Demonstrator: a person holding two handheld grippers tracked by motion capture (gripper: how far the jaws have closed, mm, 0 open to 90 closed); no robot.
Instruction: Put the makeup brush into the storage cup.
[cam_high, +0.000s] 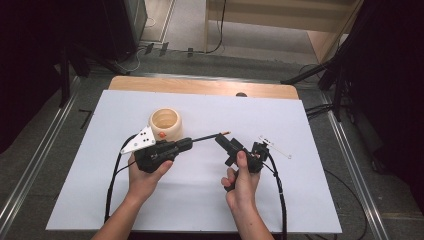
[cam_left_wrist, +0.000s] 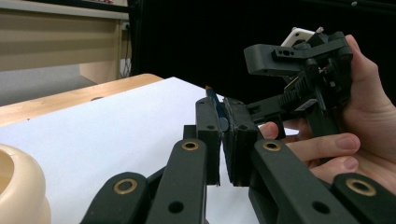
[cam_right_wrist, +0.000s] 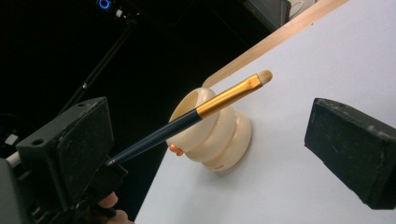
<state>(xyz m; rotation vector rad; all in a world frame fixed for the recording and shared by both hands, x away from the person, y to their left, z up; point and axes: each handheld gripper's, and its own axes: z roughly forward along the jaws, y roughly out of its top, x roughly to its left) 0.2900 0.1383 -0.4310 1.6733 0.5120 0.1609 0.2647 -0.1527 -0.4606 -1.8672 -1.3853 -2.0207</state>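
A slim brush (cam_high: 207, 136) with a dark handle, gold ferrule and pale tip is held level above the white sheet. My left gripper (cam_high: 189, 142) is shut on the handle's end; in the left gripper view the jaws (cam_left_wrist: 223, 126) pinch the dark handle (cam_left_wrist: 211, 95). A cream ribbed pot (cam_high: 164, 123) stands just behind the left gripper. My right gripper (cam_high: 226, 150) is open, facing the left one. In the right gripper view the brush (cam_right_wrist: 205, 105) runs between its wide-apart jaws (cam_right_wrist: 210, 154) without touching them, with the pot (cam_right_wrist: 219, 135) beyond.
A white sheet (cam_high: 200, 200) covers most of the wooden table (cam_high: 200, 86). Black cables (cam_high: 112, 185) trail from both grippers toward the near edge. Dark stands and floor rails surround the table. The other hand and right gripper (cam_left_wrist: 268, 79) sit close ahead in the left gripper view.
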